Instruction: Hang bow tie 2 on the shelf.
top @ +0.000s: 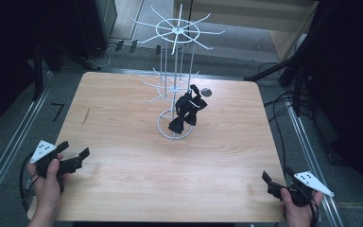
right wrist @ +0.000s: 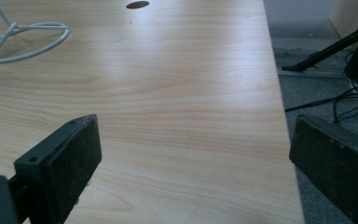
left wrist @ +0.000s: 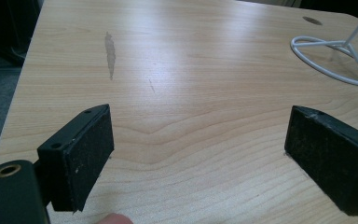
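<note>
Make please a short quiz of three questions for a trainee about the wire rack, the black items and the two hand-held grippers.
1. True or false: black cloth items hang on the white wire rack.
2. What stands between the jaws of the left hand-held gripper: A a black item, B nothing, C a wire?
3. At which table corner is the right hand-held gripper?

Key: 1 true. 2 B. 3 The near right corner.

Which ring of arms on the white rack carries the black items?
The lower ring of the white rack: the black items hang there, while the top ring is bare.
</note>
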`<state>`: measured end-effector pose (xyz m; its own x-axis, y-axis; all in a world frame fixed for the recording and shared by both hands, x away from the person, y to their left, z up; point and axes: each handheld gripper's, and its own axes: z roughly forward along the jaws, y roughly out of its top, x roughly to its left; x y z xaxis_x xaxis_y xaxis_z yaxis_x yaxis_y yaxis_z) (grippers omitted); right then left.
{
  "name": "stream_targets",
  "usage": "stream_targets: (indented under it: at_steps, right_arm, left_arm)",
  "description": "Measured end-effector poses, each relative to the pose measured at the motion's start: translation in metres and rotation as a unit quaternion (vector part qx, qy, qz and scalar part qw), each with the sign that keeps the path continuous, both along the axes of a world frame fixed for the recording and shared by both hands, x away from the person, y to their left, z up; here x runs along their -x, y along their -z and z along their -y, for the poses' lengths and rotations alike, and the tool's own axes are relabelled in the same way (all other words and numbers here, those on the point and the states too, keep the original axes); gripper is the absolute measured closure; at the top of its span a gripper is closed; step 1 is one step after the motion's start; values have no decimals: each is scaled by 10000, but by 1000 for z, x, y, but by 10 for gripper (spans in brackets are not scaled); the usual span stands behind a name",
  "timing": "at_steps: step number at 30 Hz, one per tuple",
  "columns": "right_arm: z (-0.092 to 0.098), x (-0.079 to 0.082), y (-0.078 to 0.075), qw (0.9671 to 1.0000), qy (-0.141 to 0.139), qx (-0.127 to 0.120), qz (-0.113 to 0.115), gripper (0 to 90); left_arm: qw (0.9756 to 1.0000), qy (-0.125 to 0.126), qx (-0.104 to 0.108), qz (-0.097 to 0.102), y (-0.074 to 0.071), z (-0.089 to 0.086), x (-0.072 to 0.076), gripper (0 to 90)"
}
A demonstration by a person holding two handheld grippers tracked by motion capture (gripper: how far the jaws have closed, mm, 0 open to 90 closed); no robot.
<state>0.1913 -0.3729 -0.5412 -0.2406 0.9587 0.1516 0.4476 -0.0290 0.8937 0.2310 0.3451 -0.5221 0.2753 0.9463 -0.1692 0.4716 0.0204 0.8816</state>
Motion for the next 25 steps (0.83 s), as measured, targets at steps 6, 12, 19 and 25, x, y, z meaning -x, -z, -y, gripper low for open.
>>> stream_targets:
  at_steps: [6,12,19,25]
  right_arm:
    - [12,14,8,10000,78,-54,-15,34]
    - [19,19,10,9996,153,-244,55,41]
    - [18,20,10,9998,82,-164,80,41]
    - [18,20,10,9999,88,-99,73,41]
  left_arm:
    - [10000,3,-4,-7,0,0,0,85]
    - [10000,-9,19,2,0,0,0,85]
    - [10000,1,43,-4,0,-1,0,84]
    - [10000,8,50,-36,0,-1,-1,84]
